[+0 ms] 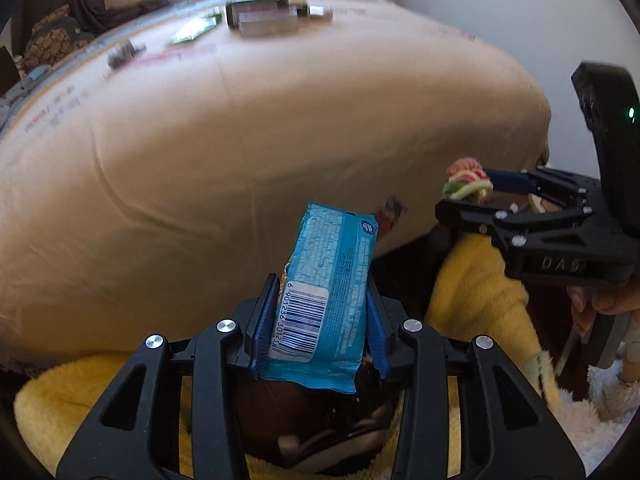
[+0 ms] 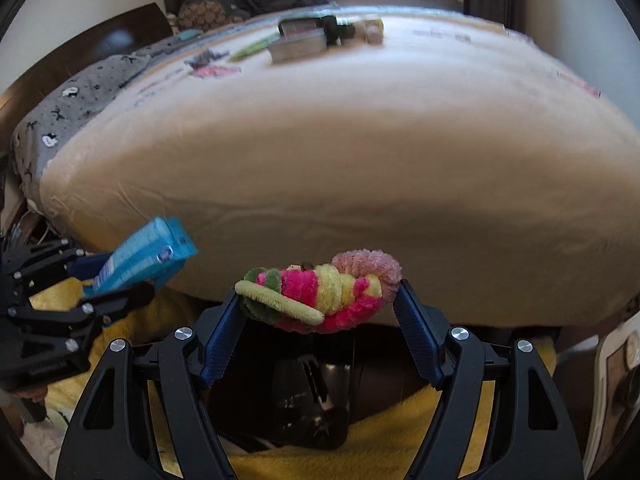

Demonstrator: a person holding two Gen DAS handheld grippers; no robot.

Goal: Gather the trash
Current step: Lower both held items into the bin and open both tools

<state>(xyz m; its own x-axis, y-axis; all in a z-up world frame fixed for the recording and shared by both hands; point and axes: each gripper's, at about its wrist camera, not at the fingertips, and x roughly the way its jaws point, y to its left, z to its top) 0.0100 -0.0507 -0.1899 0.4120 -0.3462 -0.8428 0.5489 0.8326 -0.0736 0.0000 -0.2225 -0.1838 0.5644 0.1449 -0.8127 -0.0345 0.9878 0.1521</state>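
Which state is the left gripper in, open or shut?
Shut on the blue packet: the left gripper has both blue pads pressed against the packet's sides, holding it off the bed.

Left gripper (image 1: pixel 322 316) clamped on a blue wrapper (image 1: pixel 324 300), right gripper (image 1: pixel 468 192) pinching a fuzzy bundle (image 1: pixel 466 180) by the bed (image 1: pixel 240 140).

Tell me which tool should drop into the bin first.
Probably left. The left tool holds the blue wrapper right above the dark bin. The right tool, gripping the fuzzy bundle, looks nearer the bed.
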